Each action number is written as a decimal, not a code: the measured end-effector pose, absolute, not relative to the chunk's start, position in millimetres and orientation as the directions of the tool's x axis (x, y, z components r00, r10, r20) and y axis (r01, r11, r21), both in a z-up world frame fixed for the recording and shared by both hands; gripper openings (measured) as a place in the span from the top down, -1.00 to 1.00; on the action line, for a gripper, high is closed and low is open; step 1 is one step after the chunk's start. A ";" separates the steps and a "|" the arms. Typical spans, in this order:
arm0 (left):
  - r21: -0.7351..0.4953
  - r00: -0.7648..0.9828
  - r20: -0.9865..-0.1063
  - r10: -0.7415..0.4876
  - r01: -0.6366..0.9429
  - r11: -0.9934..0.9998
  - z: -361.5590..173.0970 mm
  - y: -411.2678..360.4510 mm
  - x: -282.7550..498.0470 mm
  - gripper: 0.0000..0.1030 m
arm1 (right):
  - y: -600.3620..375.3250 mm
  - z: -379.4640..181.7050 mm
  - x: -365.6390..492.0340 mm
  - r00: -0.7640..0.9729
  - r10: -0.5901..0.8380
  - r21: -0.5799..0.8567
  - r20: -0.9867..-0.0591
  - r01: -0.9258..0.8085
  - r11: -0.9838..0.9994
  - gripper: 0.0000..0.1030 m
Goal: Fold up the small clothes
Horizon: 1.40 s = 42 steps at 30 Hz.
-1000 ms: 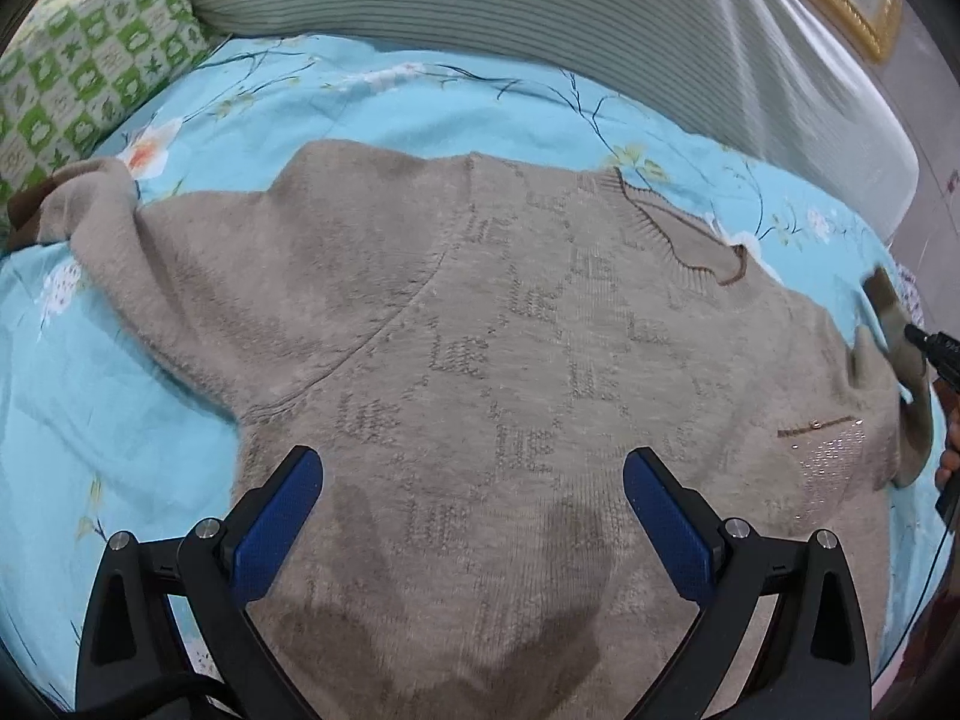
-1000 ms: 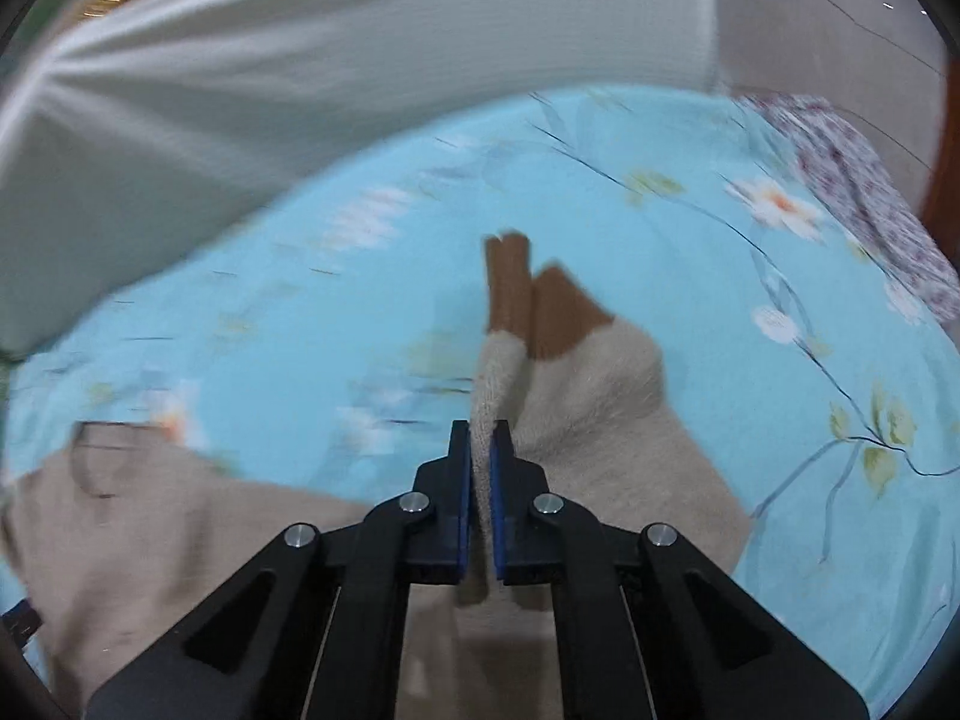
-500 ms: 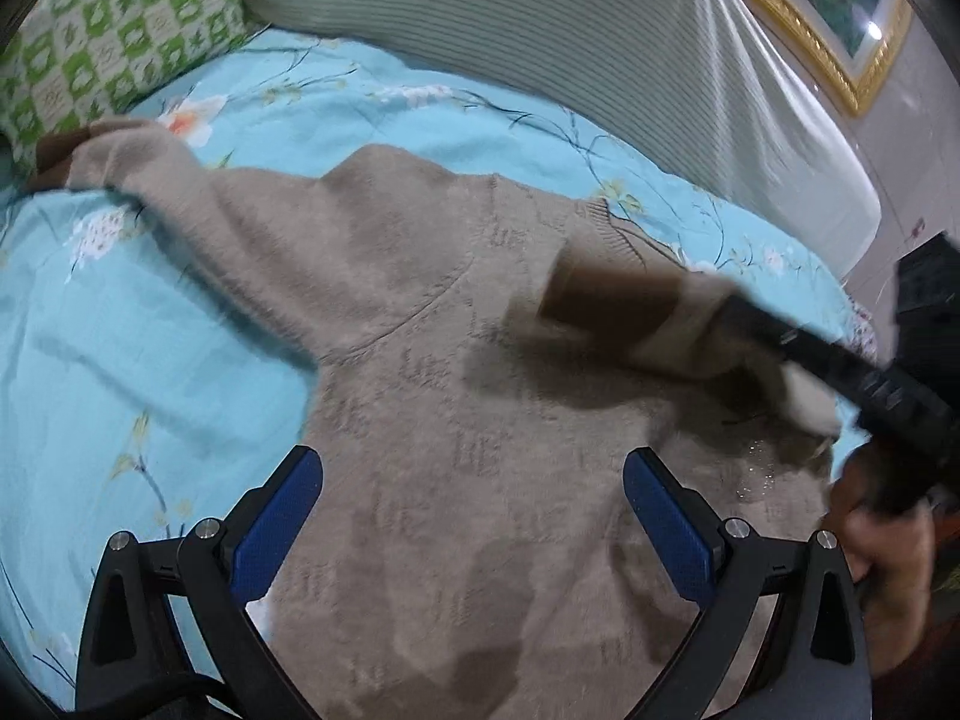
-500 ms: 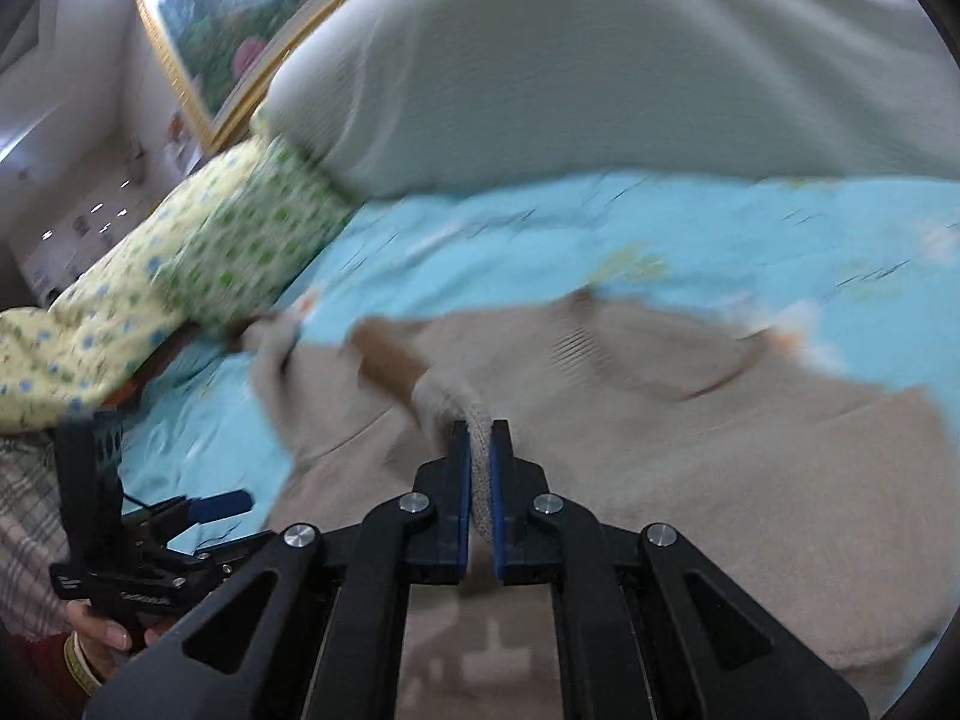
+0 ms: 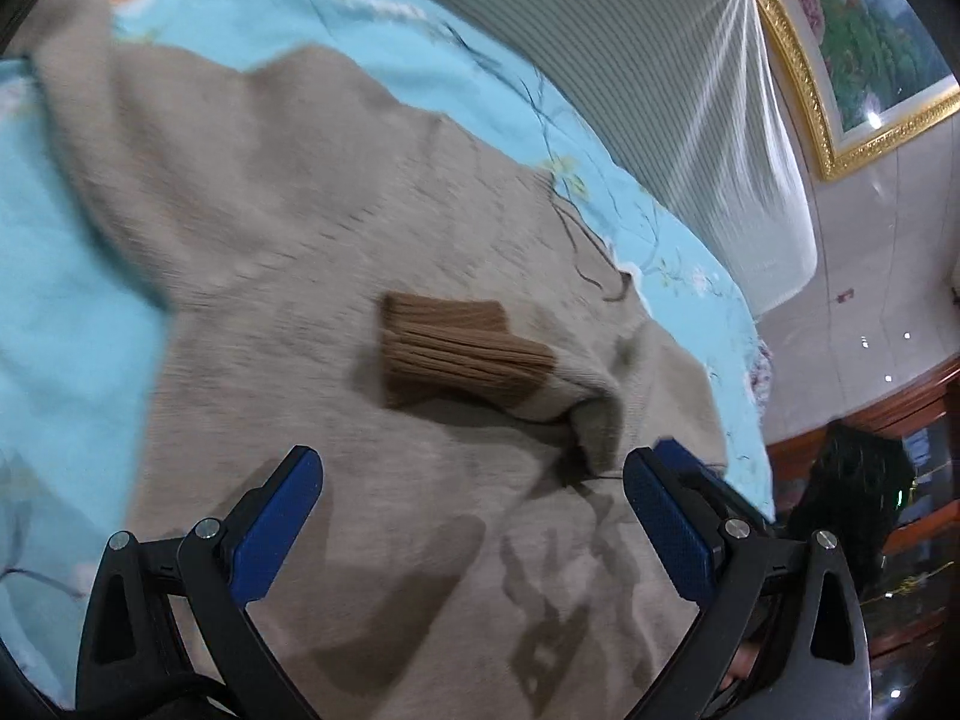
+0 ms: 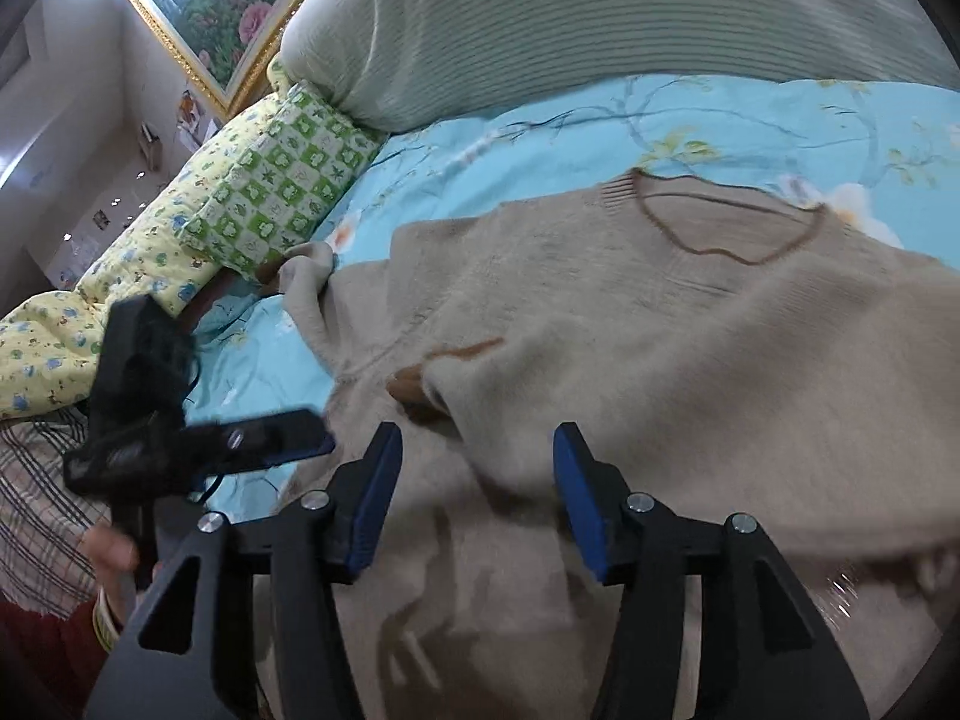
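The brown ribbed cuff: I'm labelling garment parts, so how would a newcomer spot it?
On the light blue floral bedspread lies a beige knit sweater, spread flat. One sleeve is folded across its chest, ending in the brown ribbed cuff: darker and ridged, unlike the pale knit around it.

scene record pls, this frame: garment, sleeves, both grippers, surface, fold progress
garment: beige knit sweater, spread flat, neckline away from the person
near sleeve: folded in across the chest, brown cuff lying on the body
far sleeve: not yet folded, stretched out toward the green checked pillow
right gripper: open, jaws have just been opening, pads clear of the sleeve
left gripper: open, nothing between the jaws
surface: blue floral bedsheet
progress: one sleeve in, one left
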<state>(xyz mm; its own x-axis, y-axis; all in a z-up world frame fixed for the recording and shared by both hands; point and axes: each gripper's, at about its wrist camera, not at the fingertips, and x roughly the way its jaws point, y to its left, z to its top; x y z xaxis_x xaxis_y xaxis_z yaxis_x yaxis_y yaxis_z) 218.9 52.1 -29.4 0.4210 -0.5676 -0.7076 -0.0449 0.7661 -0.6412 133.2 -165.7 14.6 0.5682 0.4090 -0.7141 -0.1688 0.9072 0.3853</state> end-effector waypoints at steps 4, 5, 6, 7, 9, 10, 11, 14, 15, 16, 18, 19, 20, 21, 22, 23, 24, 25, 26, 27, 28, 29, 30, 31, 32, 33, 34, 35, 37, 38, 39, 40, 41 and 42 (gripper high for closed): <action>-0.733 0.384 -0.654 -0.652 -0.107 0.672 -41.0 39.3 245.9 -0.95 | -190.7 21.4 110.3 0.612 0.365 0.389 -0.702 -0.100 0.916 -0.06; -0.742 0.378 -0.650 -0.660 -0.125 0.659 -43.5 37.7 252.3 -0.95 | -196.7 22.0 104.5 0.621 0.351 0.393 -0.701 -0.076 0.917 -0.06; -0.747 0.375 -0.648 -0.662 -0.142 0.650 -46.2 37.5 258.8 -0.95 | -203.6 21.8 96.8 0.629 0.340 0.400 -0.699 -0.051 0.915 -0.06; -0.748 0.375 -0.651 -0.660 -0.167 0.643 -50.3 35.0 267.6 -0.93 | -206.8 21.8 92.8 0.633 0.335 0.402 -0.698 -0.041 0.915 -0.06; -0.751 0.397 -0.646 -0.652 -0.176 0.636 -55.1 31.6 278.0 -0.63 | -213.6 22.8 83.1 0.643 0.314 0.400 -0.699 -0.013 0.916 -0.06; -0.750 0.406 -0.642 -0.650 -0.161 0.641 -54.9 28.8 279.9 -0.28 | -216.9 23.3 78.7 0.648 0.305 0.402 -0.698 0.001 0.916 -0.06; -0.742 0.402 -0.644 -0.650 -0.123 0.659 -52.8 23.8 285.6 0.60 | -219.3 23.5 76.0 0.651 0.301 0.405 -0.697 0.010 0.914 -0.06; -0.704 0.503 -0.602 -0.620 0.031 0.709 -16.8 25.8 273.2 0.79 | -224.4 27.4 70.5 0.664 0.281 0.393 -0.693 0.021 0.919 -0.06; -0.688 0.540 -0.578 -0.612 0.080 0.721 -5.0 28.9 264.8 0.79 | -226.0 29.8 68.9 0.670 0.271 0.385 -0.691 0.024 0.923 -0.06; -0.652 0.600 -0.540 -0.589 0.145 0.745 8.3 35.3 251.2 0.79 | -227.0 31.0 67.3 0.675 0.266 0.381 -0.689 0.024 0.924 -0.06; -0.605 0.618 -0.551 -0.561 0.167 0.779 4.7 45.7 243.6 0.77 | -232.8 34.6 63.9 0.688 0.259 0.381 -0.678 0.028 0.924 -0.06; -0.595 0.603 -0.577 -0.551 0.151 0.789 -1.6 49.6 242.9 0.75 | -234.9 35.0 63.2 0.693 0.256 0.383 -0.674 0.031 0.923 -0.06; -0.593 0.567 -0.623 -0.539 0.108 0.798 -16.1 55.5 247.2 0.70 | -238.2 35.2 62.8 0.697 0.249 0.382 -0.672 0.039 0.923 -0.06; -0.598 0.540 -0.646 -0.540 0.082 0.797 -26.6 58.9 249.5 0.56 | -242.1 35.1 63.1 0.699 0.239 0.381 -0.674 0.051 0.923 -0.06; -0.609 0.508 -0.666 -0.546 0.053 0.792 -36.8 60.1 253.2 0.30 | -245.4 34.9 62.4 0.699 0.233 0.380 -0.676 0.060 0.923 -0.07; -0.624 0.479 -0.678 -0.558 0.027 0.781 -45.8 60.4 257.0 0.19 | -250.6 35.3 61.1 0.702 0.221 0.379 -0.677 0.075 0.922 -0.07; -0.632 0.471 -0.679 -0.563 0.016 0.775 -50.8 60.6 257.2 0.09 | -255.4 36.7 59.8 0.707 0.206 0.376 -0.676 0.090 0.922 -0.07; -0.634 0.477 -0.676 -0.562 0.012 0.773 -53.1 57.6 261.1 0.08 | -259.4 38.1 58.2 0.711 0.195 0.373 -0.675 0.101 0.922 -0.09; -0.630 0.488 -0.673 -0.557 0.019 0.777 -54.7 55.7 262.9 0.13 | -268.2 41.3 55.8 0.722 0.162 0.363 -0.673 0.132 0.922 -0.13; -0.618 0.502 -0.668 -0.549 0.037 0.785 -53.6 51.5 265.2 0.34 | -274.5 43.1 54.3 0.728 0.137 0.357 -0.671 0.156 0.921 -0.26; -0.602 0.506 -0.670 -0.543 0.058 0.797 -51.5 46.8 265.0 0.96 | -283.6 45.3 53.7 0.733 0.104 0.350 -0.672 0.192 0.917 -0.37; -0.566 0.518 -0.680 -0.518 0.078 0.821 -46.0 42.0 266.2 0.89 | -294.0 46.8 53.8 0.732 0.072 0.345 -0.678 0.230 0.910 -0.39; -0.554 0.542 -0.671 -0.506 0.086 0.828 -40.9 41.5 263.0 0.90 | -308.1 49.0 54.7 0.727 0.039 0.344 -0.685 0.276 0.897 -0.39; -0.540 0.578 -0.653 -0.488 0.095 0.836 -35.4 45.3 258.4 0.90 | -316.2 50.0 55.1 0.729 0.025 0.348 -0.684 0.296 0.890 -0.39; -0.535 0.591 -0.650 -0.478 0.091 0.840 -33.5 50.7 254.3 0.90 | -328.2 51.2 57.0 0.733 0.010 0.354 -0.680 0.317 0.880 -0.40; -0.530 0.593 -0.658 -0.464 0.074 0.845 -36.0 56.2 253.1 0.91 | -336.6 50.6 60.9 0.729 0.003 0.356 -0.685 0.331 0.874 -0.44; -0.530 0.589 -0.668 -0.455 0.053 0.846 -40.9 67.1 248.9 0.91 | -347.3 47.6 68.1 0.715 -0.002 0.358 -0.699 0.353 0.864 -0.46; -0.535 0.583 -0.677 -0.450 0.030 0.844 -47.6 75.3 247.7 0.91 | -354.7 44.0 74.5 0.704 0.001 0.365 -0.711 0.367 0.856 -0.46; -0.562 0.583 -0.671 -0.459 0.004 0.827 -52.9 87.5 244.4 0.91 | -368.8 33.1 90.1 0.683 0.034 0.394 -0.730 0.380 0.837 -0.46; -0.574 0.587 -0.662 -0.467 0.004 0.819 -53.3 88.8 243.4 0.91 | -374.9 25.0 103.1 0.652 0.046 0.396 -0.757 0.400 0.827 -0.46; -0.570 0.596 -0.658 -0.460 0.004 0.821 -52.8 88.6 242.1 0.91 | -375.4 20.5 111.4 0.636 0.064 0.394 -0.769 0.392 0.831 -0.46; -0.568 0.599 -0.657 -0.457 0.004 0.823 -51.9 88.0 242.0 0.91 | -373.5 16.0 119.5 0.629 0.093 0.404 -0.771 0.371 0.836 -0.46; -0.570 0.601 -0.656 -0.456 0.001 0.822 -52.4 88.7 241.7 0.91 | -372.5 11.6 126.6 0.629 0.115 0.416 -0.769 0.355 0.837 -0.46; -0.572 0.603 -0.658 -0.452 -0.009 0.820 -53.6 90.2 241.7 0.91 | -369.9 5.3 135.5 0.613 0.123 0.407 -0.780 0.349 0.844 -0.46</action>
<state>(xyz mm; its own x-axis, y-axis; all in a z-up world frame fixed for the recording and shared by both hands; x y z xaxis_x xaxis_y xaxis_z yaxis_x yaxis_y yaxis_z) 241.7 90.2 -53.6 0.6027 -0.4517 -0.6578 -0.0092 0.8204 -0.5717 135.5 -369.9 5.3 0.6130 0.1231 -0.7804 0.3487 0.8442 0.4071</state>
